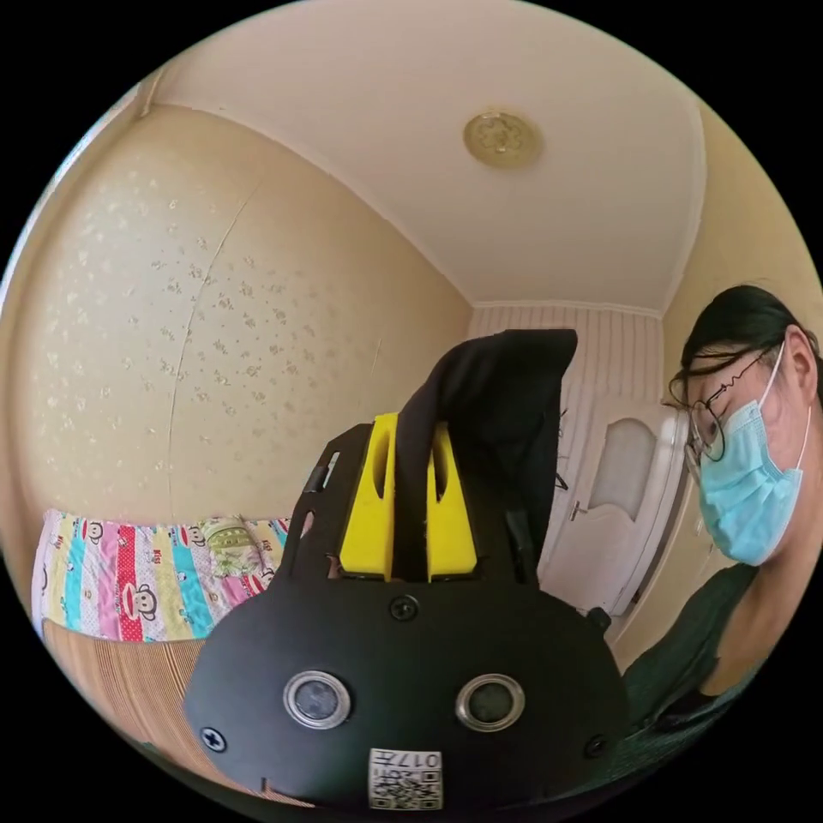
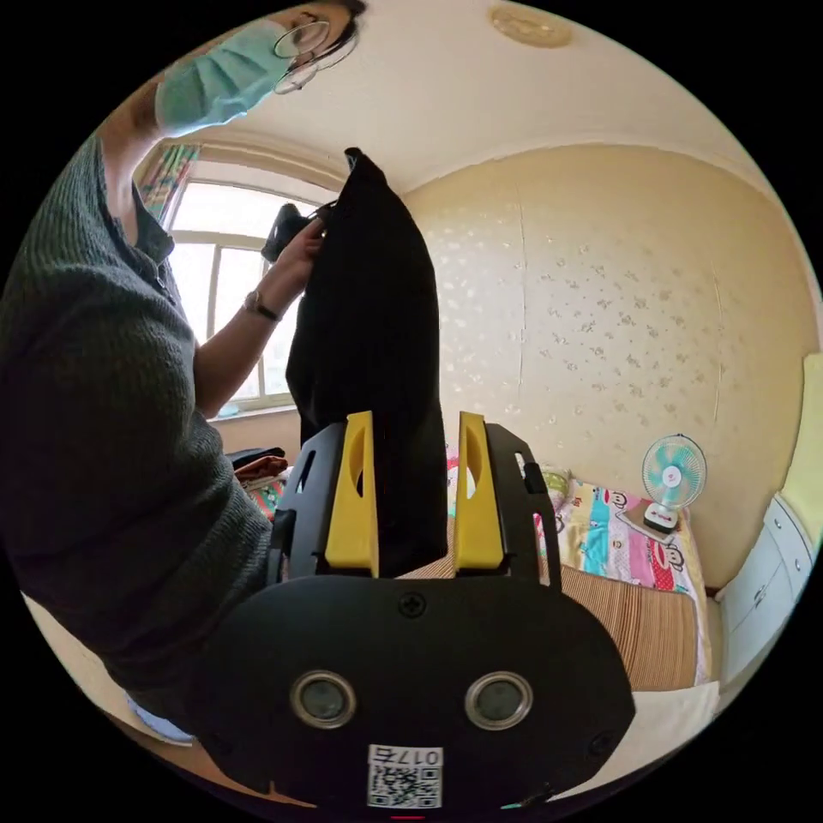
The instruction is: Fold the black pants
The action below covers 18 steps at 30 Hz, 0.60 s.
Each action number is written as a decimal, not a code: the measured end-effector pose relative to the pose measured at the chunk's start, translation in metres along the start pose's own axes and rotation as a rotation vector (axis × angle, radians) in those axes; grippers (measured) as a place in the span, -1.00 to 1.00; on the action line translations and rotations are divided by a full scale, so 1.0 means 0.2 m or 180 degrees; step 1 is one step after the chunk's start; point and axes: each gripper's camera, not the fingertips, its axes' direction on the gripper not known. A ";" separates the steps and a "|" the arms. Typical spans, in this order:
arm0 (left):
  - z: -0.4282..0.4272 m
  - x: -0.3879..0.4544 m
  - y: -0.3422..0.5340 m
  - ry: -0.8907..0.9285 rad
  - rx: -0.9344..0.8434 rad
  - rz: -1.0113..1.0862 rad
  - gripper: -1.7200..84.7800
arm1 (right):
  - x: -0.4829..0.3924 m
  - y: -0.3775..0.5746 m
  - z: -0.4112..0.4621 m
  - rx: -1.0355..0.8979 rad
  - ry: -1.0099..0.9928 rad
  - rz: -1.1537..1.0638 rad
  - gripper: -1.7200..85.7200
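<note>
Pinching black pants between close-set yellow jaws, left gripper lifts matte cloth up before ceiling; fabric bunches above jaw tips, droops in soft fold to one side. In right gripper view, right gripper has jaws set apart, dark cloth hanging in long smooth column between them; contact with both jaws unclear. Person's hand at cloth's top edge. Ribbed knit sleeve beside. Bed with striped mat, round fan behind.
</note>
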 end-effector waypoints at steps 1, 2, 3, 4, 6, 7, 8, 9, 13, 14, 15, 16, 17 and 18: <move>-0.03 0.06 -0.03 -0.0094 0.0082 0.0033 -0.84 | -0.09 -0.01 0.00 -0.0042 0.0107 -0.0053 -0.64; -0.04 0.08 -0.05 -0.0134 0.0123 0.0043 -0.84 | -0.15 -0.03 -0.01 -0.0064 0.0178 -0.0059 -0.62; -0.07 0.13 -0.08 -0.0187 0.0199 0.0029 -0.84 | -0.17 -0.04 -0.01 -0.0052 0.0194 -0.0048 -0.61; -0.09 0.16 -0.11 -0.0209 0.0272 -0.0031 -0.84 | -0.21 -0.06 -0.04 0.0023 0.0213 -0.0015 -0.59; -0.13 0.20 -0.16 -0.0218 0.0323 -0.0098 -0.84 | -0.28 -0.08 -0.07 0.0174 0.0341 -0.0080 -0.57; -0.16 0.22 -0.20 -0.0177 0.0320 -0.0157 -0.84 | -0.33 -0.08 -0.07 0.0267 0.0529 -0.0259 -0.56; -0.17 0.22 -0.22 -0.0141 0.0315 -0.0183 -0.84 | -0.38 -0.07 -0.06 0.0312 0.0814 -0.0460 -0.56; -0.20 0.24 -0.26 -0.0055 0.0306 -0.0204 -0.84 | -0.40 -0.07 -0.04 0.0309 0.0968 -0.0548 -0.55; -0.28 0.25 -0.35 0.0002 0.0281 -0.0272 -0.84 | -0.58 -0.15 0.07 0.0489 0.1681 -0.1408 -0.55; -0.30 0.24 -0.36 -0.0003 0.0282 -0.0302 -0.84 | -0.62 -0.17 0.11 0.0572 0.1921 -0.1625 -0.57; -0.32 0.21 -0.38 -0.0010 0.0283 -0.0350 -0.84 | -0.63 -0.18 0.14 0.0603 0.2049 -0.1691 -0.58; -0.36 0.18 -0.41 -0.0013 0.0278 -0.0385 -0.84 | -0.63 -0.21 0.18 0.0626 0.2238 -0.1782 -0.66; -0.37 0.16 -0.42 -0.0022 0.0277 -0.0396 -0.84 | -0.61 -0.24 0.20 0.0679 0.2352 -0.1818 -0.73; -0.41 0.12 -0.44 -0.0073 0.0269 -0.0406 -0.84 | -0.60 -0.26 0.20 0.0729 0.2399 -0.1804 -0.77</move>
